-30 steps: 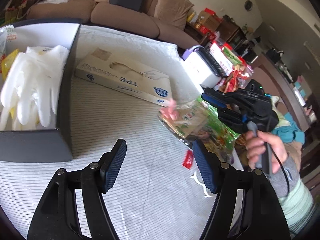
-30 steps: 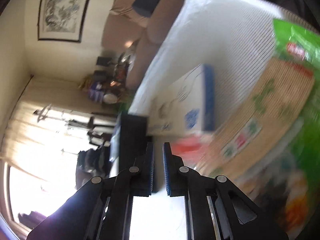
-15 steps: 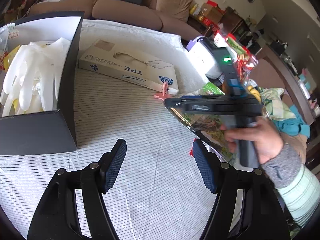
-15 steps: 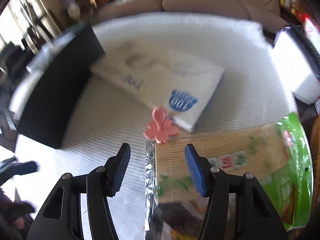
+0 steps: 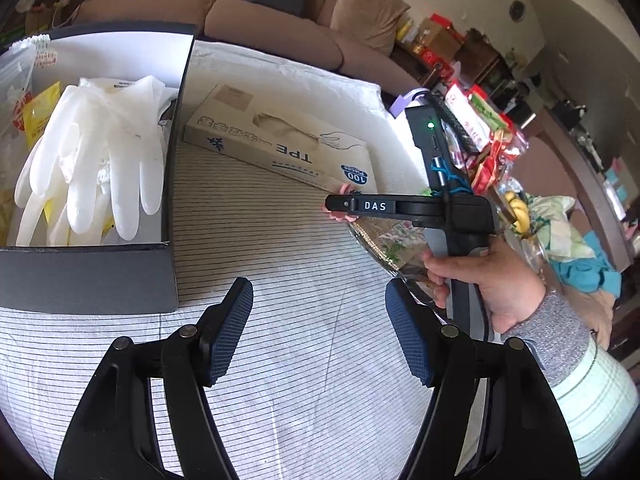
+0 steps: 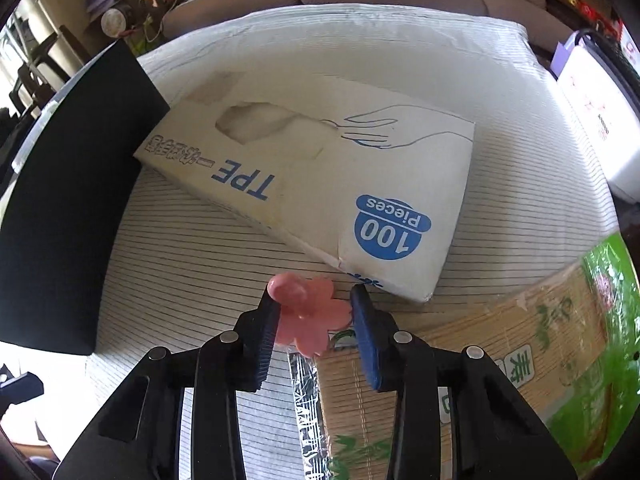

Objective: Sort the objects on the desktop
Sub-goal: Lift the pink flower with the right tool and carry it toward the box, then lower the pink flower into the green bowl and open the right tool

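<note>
Presently the right gripper [image 6: 316,312] points steeply down at the desk [image 6: 192,264], fingers either side of a pink flower-shaped piece [image 6: 310,316]. The jaws have just been closing. The left finger [image 6: 266,320] touches the flower's edge; the right finger [image 6: 362,320] sits at its petal tip, though firm pressure cannot be confirmed. The flower lies on the striped cloth just in front of the near corner of a white glove box [image 6: 320,172] marked "TPE" and "100 pieces", and just beside the end of a bamboo-mat package [image 6: 480,360] in green wrap.

In the left wrist view the right gripper shows side-on, held by a hand [image 5: 492,280] in a grey sleeve, with a bit of pink showing at its tip [image 5: 344,216].

The left gripper [image 5: 320,332] hovers over bare striped cloth near the desk's front edge, fingers [image 5: 228,328] well apart, nothing between them.

A dark open bin [image 5: 88,276] sits toward the desk's left edge, holding white gloves [image 5: 92,160] and yellow packets [image 5: 38,116]. The glove box lies just beside the bin's right wall. A brown sofa [image 5: 280,28] stands beyond the far edge.
</note>
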`<state>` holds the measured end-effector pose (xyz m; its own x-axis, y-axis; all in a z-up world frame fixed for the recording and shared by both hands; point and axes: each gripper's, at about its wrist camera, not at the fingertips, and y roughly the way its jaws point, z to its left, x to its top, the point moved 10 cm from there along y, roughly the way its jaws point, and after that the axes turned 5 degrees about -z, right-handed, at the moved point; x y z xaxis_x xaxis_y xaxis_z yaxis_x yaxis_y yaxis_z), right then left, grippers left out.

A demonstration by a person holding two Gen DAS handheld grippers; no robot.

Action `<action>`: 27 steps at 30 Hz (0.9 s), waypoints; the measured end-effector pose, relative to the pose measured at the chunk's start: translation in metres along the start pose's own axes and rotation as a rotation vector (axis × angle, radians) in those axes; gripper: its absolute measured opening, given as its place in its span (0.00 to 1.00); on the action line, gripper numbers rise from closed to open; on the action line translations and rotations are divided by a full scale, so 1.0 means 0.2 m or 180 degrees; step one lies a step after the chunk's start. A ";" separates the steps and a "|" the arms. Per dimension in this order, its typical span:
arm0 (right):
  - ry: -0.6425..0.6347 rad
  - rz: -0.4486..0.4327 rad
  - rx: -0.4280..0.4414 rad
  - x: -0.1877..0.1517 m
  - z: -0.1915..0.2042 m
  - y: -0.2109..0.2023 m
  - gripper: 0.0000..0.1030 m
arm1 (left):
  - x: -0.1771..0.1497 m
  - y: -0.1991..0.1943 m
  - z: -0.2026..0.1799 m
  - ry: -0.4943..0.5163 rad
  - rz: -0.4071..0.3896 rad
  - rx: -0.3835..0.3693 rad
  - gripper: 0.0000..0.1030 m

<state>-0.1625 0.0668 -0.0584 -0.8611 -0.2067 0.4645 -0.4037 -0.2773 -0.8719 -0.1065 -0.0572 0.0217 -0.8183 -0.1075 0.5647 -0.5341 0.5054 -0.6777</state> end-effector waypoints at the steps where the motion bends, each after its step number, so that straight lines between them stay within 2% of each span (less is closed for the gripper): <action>1: 0.0021 0.0001 0.0033 0.00 0.00 0.00 0.35 | 0.00 0.00 0.00 0.0002 -0.0001 -0.0001 0.64; 10: 0.0073 -0.0129 0.0357 -0.02 0.13 -0.19 0.35 | -0.01 -0.01 -0.01 0.0033 0.0001 -0.0006 0.64; 15: 0.0164 -0.0256 0.0718 -0.03 0.25 -0.35 0.35 | 0.01 -0.09 -0.01 0.0041 -0.0074 -0.0050 0.64; 20: -0.0183 -0.0484 0.1100 0.08 0.59 -0.62 0.35 | 0.17 -0.38 0.11 -0.0056 -0.0546 0.0013 0.64; 23: -0.0477 -0.0607 0.1408 0.20 0.91 -0.77 0.35 | 0.26 -0.58 0.31 -0.0280 -0.0855 0.0138 0.66; 27: -0.0790 -0.0579 0.1723 0.32 1.36 -0.78 0.35 | 0.31 -0.82 0.65 -0.0700 -0.1171 0.0399 0.67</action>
<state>-0.0711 -0.1586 0.1496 -0.6695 -0.3053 0.6772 -0.2673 -0.7515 -0.6031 -0.0976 -0.2582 0.1064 -0.5876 -0.4470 0.6745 -0.8086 0.2934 -0.5100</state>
